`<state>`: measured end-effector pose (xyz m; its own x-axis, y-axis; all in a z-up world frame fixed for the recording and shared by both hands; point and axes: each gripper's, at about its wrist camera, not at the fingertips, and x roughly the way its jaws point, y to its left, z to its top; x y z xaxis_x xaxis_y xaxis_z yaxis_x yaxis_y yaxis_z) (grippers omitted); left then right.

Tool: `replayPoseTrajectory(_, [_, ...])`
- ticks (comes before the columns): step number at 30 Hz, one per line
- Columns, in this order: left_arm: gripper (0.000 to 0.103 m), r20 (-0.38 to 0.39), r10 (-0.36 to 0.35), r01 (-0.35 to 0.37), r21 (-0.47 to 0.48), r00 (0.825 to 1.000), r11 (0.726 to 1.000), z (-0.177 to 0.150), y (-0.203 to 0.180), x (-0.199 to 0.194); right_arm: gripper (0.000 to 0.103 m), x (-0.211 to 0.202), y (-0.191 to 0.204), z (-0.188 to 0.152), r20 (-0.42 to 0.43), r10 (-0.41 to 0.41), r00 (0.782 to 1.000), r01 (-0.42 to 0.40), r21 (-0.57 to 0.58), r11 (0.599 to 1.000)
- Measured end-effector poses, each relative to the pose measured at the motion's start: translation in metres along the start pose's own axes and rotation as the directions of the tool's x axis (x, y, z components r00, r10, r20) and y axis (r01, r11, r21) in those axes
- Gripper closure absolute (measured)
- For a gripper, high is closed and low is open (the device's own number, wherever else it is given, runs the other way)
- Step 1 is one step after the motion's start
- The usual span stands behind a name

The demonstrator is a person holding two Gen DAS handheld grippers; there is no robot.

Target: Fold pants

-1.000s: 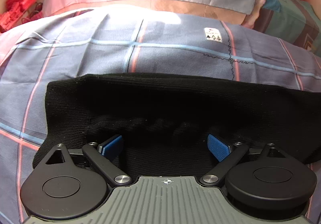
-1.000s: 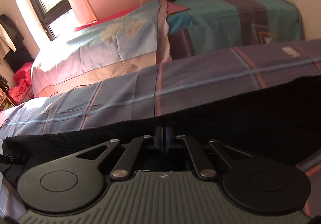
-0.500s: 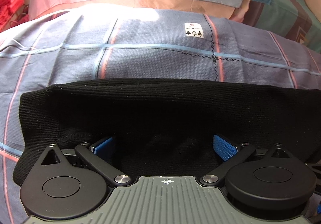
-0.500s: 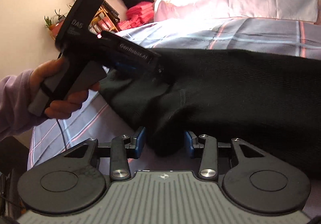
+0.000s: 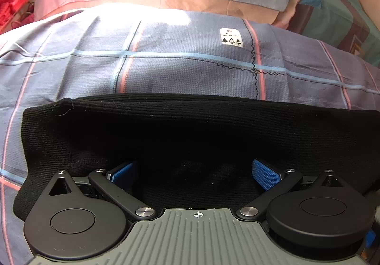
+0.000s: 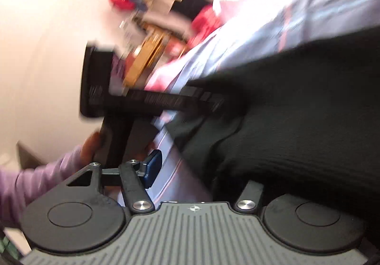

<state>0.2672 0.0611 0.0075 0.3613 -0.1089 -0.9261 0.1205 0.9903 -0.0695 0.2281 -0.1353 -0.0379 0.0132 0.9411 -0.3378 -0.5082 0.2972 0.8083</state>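
Right gripper (image 6: 201,174) jaws just opened off the black knit pants (image 6: 296,110); left gripper (image 5: 194,170) spread wide; fold laid.

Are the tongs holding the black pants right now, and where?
No. The left tongs are open over the pants. The right tongs have just been opening, with the pants' edge loose between them.

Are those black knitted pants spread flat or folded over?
Folded over: in the left wrist view, the black knitted pants lie doubled on the checked bedsheet, an upper layer over a rumpled lower one.
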Motion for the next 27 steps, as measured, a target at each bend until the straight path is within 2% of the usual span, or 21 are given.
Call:
replayPoseTrajectory(1, [0.000,-0.002,-0.002,0.002,0.000,1.000,1.000,0.001,0.000,0.001,0.035,0.000,0.005,0.003,0.000,-0.054,0.999,0.053,-0.071,0.996])
replayPoseTrajectory(2, [0.000,-0.002,-0.004,0.004,-0.001,1.000,1.000,0.001,0.000,0.001,0.041,-0.004,0.002,0.007,0.034,-0.079,0.996,0.081,-0.053,0.995])
replayPoseTrajectory(4, [0.000,0.003,-0.006,0.006,-0.004,1.000,1.000,0.001,0.001,0.001,0.049,-0.023,-0.018,0.011,0.188,-0.104,0.977,0.083,0.114,0.990])
replayPoseTrajectory(5, [0.000,0.006,-0.003,0.003,-0.005,1.000,1.000,0.000,0.001,0.000,0.054,-0.025,-0.024,0.010,0.227,-0.101,0.969,0.062,0.172,0.983])
replayPoseTrajectory(6, [0.000,0.008,0.003,-0.003,-0.002,1.000,1.000,-0.001,-0.001,0.001,0.052,-0.022,-0.023,0.005,0.206,-0.080,0.975,0.043,0.176,0.983])
replayPoseTrajectory(7, [0.000,0.008,0.008,-0.008,0.001,1.000,1.000,-0.001,-0.002,0.001,0.049,-0.011,-0.015,0.001,0.115,-0.047,0.992,0.031,0.133,0.991])
replayPoseTrajectory(8, [0.000,0.008,0.011,-0.011,0.000,1.000,1.000,-0.001,-0.002,0.002,0.044,-0.002,-0.003,-0.007,-0.002,-0.036,0.999,0.036,0.059,0.998])
replayPoseTrajectory(9, [0.000,0.008,0.011,-0.011,-0.004,1.000,1.000,0.000,-0.002,0.002,0.044,-0.004,0.012,-0.015,-0.028,-0.089,0.996,0.088,-0.056,0.995])
replayPoseTrajectory(10, [0.000,0.009,0.010,-0.009,-0.007,1.000,1.000,0.001,-0.002,0.002,0.044,-0.009,0.021,-0.023,-0.029,-0.136,0.990,0.133,-0.105,0.986])
replayPoseTrajectory(13, [0.000,0.012,0.006,-0.006,-0.018,1.000,1.000,0.001,0.000,0.002,0.044,-0.039,0.026,-0.024,0.003,-0.229,0.974,0.229,-0.016,0.973])
replayPoseTrajectory(16, [0.000,0.015,0.015,-0.015,-0.015,1.000,1.000,0.000,-0.002,0.002,0.036,-0.088,0.036,-0.034,0.193,-0.266,0.945,0.267,0.018,0.963])
replayPoseTrajectory(18, [0.000,0.019,0.024,-0.024,-0.010,1.000,1.000,-0.001,-0.004,0.003,0.033,-0.106,0.026,-0.035,0.341,-0.267,0.901,0.237,0.127,0.963])
replayPoseTrajectory(19, [0.000,0.021,0.030,-0.030,-0.007,0.999,1.000,-0.001,-0.005,0.004,0.033,-0.109,0.018,-0.037,0.371,-0.290,0.882,0.246,0.164,0.955])
replayPoseTrajectory(21, [0.000,0.023,0.042,-0.042,0.000,0.999,0.999,-0.002,-0.007,0.004,0.043,-0.117,-0.004,-0.038,0.368,-0.401,0.839,0.332,0.238,0.913])
replayPoseTrajectory(22, [0.000,0.023,0.046,-0.046,0.001,0.999,0.999,-0.002,-0.008,0.005,0.071,-0.127,-0.015,-0.038,0.367,-0.437,0.821,0.346,0.288,0.893])
replayPoseTrajectory(23, [0.000,0.023,0.048,-0.048,0.001,0.999,0.999,-0.002,-0.009,0.005,0.099,-0.144,-0.026,-0.043,0.389,-0.468,0.794,0.347,0.342,0.873])
replayPoseTrajectory(26, [0.000,0.020,0.048,-0.048,0.002,0.999,0.999,-0.001,-0.009,0.005,0.099,-0.205,-0.042,-0.065,0.494,-0.572,0.655,0.375,0.445,0.813])
replayPoseTrajectory(27, [0.000,0.018,0.047,-0.047,0.002,0.999,0.999,-0.001,-0.008,0.006,0.100,-0.221,-0.048,-0.071,0.516,-0.594,0.617,0.367,0.478,0.798])
